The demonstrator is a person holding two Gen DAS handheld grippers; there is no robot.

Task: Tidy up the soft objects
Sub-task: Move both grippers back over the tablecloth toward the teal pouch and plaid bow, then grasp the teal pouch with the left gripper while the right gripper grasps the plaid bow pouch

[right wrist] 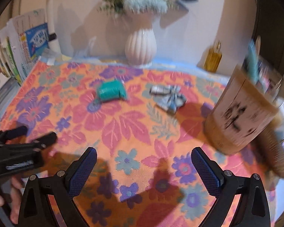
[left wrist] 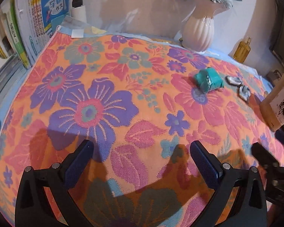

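Note:
A teal soft bundle (left wrist: 208,81) (right wrist: 111,92) lies on the floral cloth (left wrist: 107,60) (right wrist: 123,124), with a crumpled white and blue fabric piece (left wrist: 238,88) (right wrist: 168,96) just to its right. My left gripper (left wrist: 142,149) hovers open over the cloth's near part, well short of both, with nothing between its blue pads. In the right wrist view it shows at the left edge (right wrist: 34,133), held by a hand (right wrist: 15,189). My right gripper (right wrist: 143,155) also stands wide open and holds nothing, over the near cloth; its tips show at the right edge (left wrist: 268,141).
A white ribbed vase (left wrist: 197,32) (right wrist: 141,47) with flowers stands at the back by the wall. An amber bottle (left wrist: 242,51) (right wrist: 213,58) is at the back right. A brown labelled container (left wrist: 278,104) (right wrist: 242,113) stands at the right, books (left wrist: 37,28) (right wrist: 18,56) at the left.

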